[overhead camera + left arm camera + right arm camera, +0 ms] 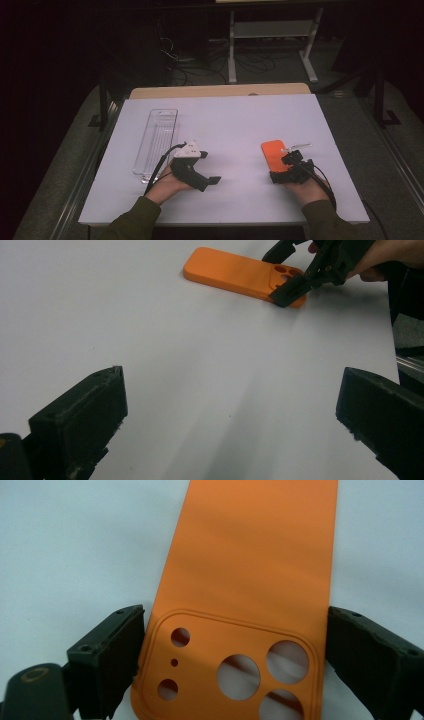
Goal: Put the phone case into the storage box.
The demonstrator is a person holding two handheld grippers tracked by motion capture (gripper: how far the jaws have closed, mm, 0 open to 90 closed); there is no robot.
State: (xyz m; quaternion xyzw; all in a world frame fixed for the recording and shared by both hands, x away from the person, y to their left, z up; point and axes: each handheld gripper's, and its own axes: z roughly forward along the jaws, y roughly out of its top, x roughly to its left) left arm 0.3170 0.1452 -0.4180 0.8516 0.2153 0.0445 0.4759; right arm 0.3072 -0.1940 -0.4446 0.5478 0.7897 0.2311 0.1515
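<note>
Tabletop [225,125]: white surface, lit, with dark surroundings; a bare wooden strip shows along its far edge.
Orange phone case [274,154]: lies flat on the tabletop, right of centre, back face up. The camera cut-outs sit at the end nearest the person.
Right gripper [290,167]: held in the person's right hand [307,190] at the near end of the case. In the right gripper view the two black jaws stand either side of the case's [250,580] camera end, one against each long edge. The left jaw appears to touch the edge; whether the right jaw presses or merely sits alongside cannot be told. Firm clamping cannot be confirmed.
Left gripper [210,181]: held in the left hand [167,186], low over bare tabletop left of centre, pointing toward the right side. Jaws spread wide in the left gripper view, with nothing between them.
Clear plastic tray [157,142]: long, narrow, transparent, lying on the left part of the tabletop, just beside the left hand. No contents can be made out.
Separation: case and tray are well apart.
Small clear item [297,147]: touching or just beside the case's right edge; identity cannot be told.
</note>
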